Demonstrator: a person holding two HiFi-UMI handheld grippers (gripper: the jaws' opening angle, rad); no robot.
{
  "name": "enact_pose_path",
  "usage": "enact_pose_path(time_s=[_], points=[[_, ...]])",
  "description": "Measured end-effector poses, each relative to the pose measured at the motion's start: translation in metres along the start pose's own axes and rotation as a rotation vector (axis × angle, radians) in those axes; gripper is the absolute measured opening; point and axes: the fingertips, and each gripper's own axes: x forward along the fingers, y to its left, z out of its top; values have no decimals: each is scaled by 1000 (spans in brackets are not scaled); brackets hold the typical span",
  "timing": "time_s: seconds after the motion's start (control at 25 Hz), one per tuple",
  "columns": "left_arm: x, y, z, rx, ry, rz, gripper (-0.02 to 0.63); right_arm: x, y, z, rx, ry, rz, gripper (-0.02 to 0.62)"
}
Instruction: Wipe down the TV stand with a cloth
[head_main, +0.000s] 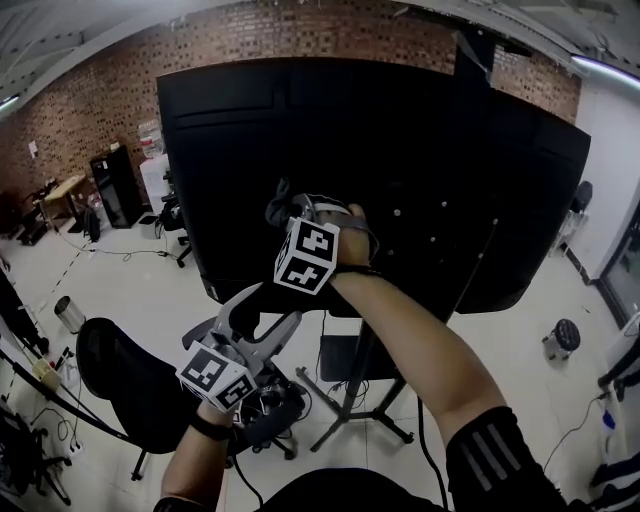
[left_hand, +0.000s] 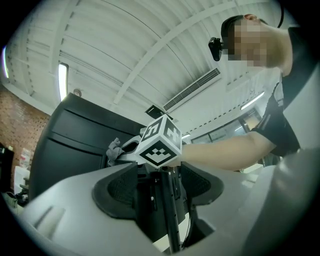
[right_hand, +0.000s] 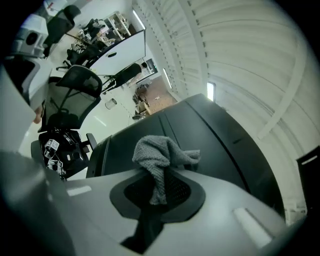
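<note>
The right claw (right_hand: 161, 192) is clamped on a grey cloth (right_hand: 162, 152), held up at the black back of the TV (head_main: 420, 150). The left claw (left_hand: 159, 191) hangs lower, jaws apart and empty, facing the stand (head_main: 352, 390) beneath.
</note>
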Motion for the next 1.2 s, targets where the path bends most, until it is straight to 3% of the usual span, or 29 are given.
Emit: enact_pose_path(time_s=[0.2,0.56,0.84,0.96,1.2], points=[[-3,9,-6,-7,6,-5,296,12,1,-1,-55,39,-2,29],[12,-8,-15,-30,7,-75,296,-16,-11,-66,-166,211,-29,29],[29,-27,-16,-47,-7,-140,296,-33,-19,-92,-281,317,-74,29],[28,-29,-19,-46,0,-145,296,-38,-15,-92,-291,302,-81,29],[19,-19,-20,-44,11,-114,295,-34,15,-40,-152,133,7,29]])
